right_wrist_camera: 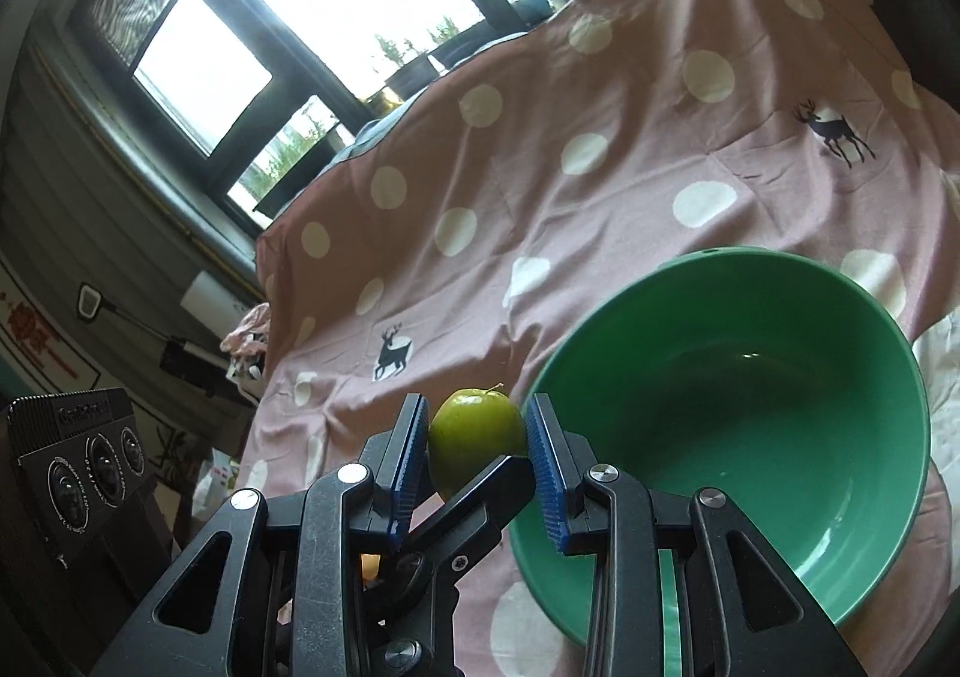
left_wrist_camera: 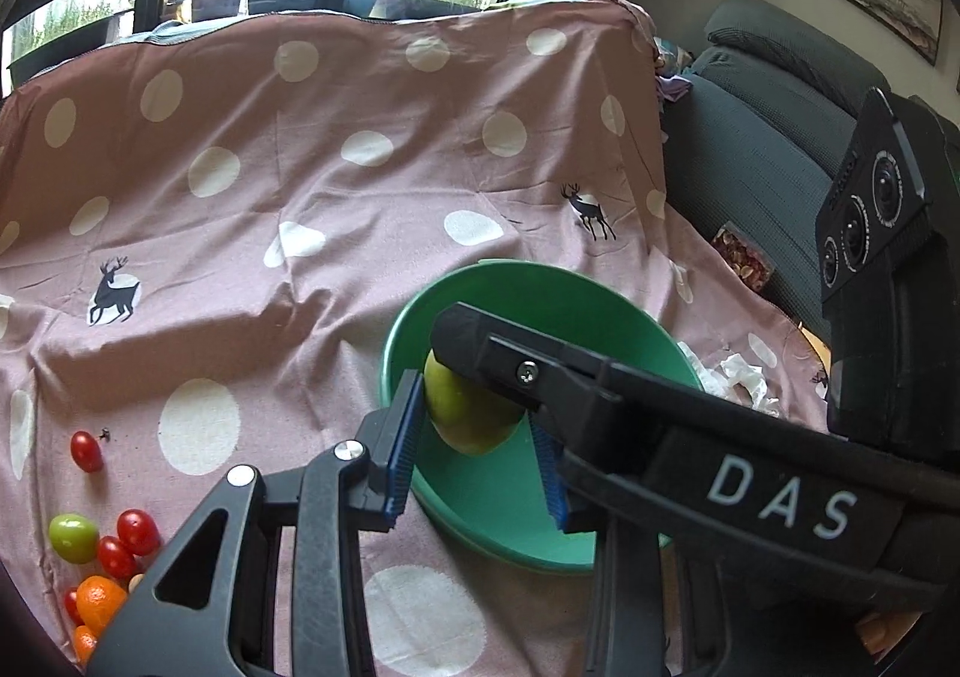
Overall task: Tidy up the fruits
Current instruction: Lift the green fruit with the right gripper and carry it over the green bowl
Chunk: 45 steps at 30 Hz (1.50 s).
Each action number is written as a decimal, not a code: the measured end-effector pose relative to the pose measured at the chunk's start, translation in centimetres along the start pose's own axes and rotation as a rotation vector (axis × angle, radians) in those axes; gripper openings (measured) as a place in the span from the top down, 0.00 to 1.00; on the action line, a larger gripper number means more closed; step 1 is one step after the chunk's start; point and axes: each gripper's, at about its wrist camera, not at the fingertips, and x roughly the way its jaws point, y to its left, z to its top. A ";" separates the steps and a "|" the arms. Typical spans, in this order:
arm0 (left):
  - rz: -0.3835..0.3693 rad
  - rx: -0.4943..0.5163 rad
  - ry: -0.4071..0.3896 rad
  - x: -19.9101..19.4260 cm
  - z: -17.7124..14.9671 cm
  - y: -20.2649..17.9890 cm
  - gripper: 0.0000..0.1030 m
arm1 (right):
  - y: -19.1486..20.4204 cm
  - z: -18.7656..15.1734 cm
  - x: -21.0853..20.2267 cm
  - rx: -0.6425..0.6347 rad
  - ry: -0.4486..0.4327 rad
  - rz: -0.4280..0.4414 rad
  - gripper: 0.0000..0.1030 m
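A: What is my right tool (right_wrist_camera: 477, 408) holding?

B: A green apple (right_wrist_camera: 473, 440). Both blue pads (right_wrist_camera: 413, 455) press on its sides, so it is clamped tight.

A: And my left tool (left_wrist_camera: 474, 407)?

B: Its pads sit on each side of the same apple. One pad touches it. The other pad is partly hidden behind the right tool's black finger, so I cannot tell if the left tool is squeezing or loose.

A: Where is the apple?

B: Up in the air, right by the near rim of the green bowl (right_wrist_camera: 720, 256). I can't see anything inside the bowl. It sits on a pink cloth (left_wrist_camera: 336, 269) with white dots and little deer.

A: What else is around?

B: Far to the left on the cloth are red little tomatoes (left_wrist_camera: 129, 542), a small green fruit (left_wrist_camera: 73, 538) and orange fruits (left_wrist_camera: 99, 600). One tomato (left_wrist_camera: 86, 451) lies apart from the pile. A crumpled white tissue (left_wrist_camera: 747, 380) lies just right of the bowl

A: Is anything in the way?

B: The two tools cross each other at the apple
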 end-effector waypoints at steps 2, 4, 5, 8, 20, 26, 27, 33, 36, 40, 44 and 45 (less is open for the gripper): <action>-0.009 0.000 0.017 0.9 0.0 -0.2 0.67 | -1.0 0.1 0.3 0.028 0.007 -0.012 0.65; -0.021 0.004 0.033 1.8 0.0 -0.6 0.67 | -1.8 0.1 0.5 0.055 0.008 -0.024 0.65; -0.026 0.006 0.041 2.2 -0.1 -0.7 0.67 | -2.1 0.1 0.5 0.063 0.009 -0.033 0.65; -0.034 0.011 0.059 3.0 -0.3 -1.1 0.67 | -3.3 0.0 0.6 0.084 0.011 -0.052 0.65; -0.054 0.009 0.109 5.0 -0.8 -1.4 0.66 | -5.5 -0.2 1.3 0.138 0.029 -0.102 0.65; -0.055 0.014 0.126 5.6 -0.9 -1.5 0.66 | -5.9 -0.3 1.5 0.151 0.039 -0.120 0.65; -0.058 0.008 0.130 5.7 -0.9 -1.4 0.66 | -6.0 -0.3 1.5 0.155 0.041 -0.123 0.65; -0.048 0.024 0.130 6.0 -1.1 -1.7 0.66 | -6.1 -0.4 1.7 0.152 0.046 -0.149 0.65; -0.045 0.026 0.134 6.0 -1.2 -1.7 0.66 | -6.1 -0.4 1.7 0.154 0.047 -0.154 0.65; -0.045 0.026 0.137 6.1 -1.2 -1.6 0.66 | -6.2 -0.5 1.7 0.161 0.049 -0.155 0.65; -0.044 0.023 0.140 6.2 -1.2 -1.6 0.66 | -6.2 -0.5 1.8 0.162 0.051 -0.156 0.65; -0.045 0.023 0.139 6.2 -1.2 -1.6 0.66 | -6.3 -0.5 1.8 0.162 0.052 -0.156 0.65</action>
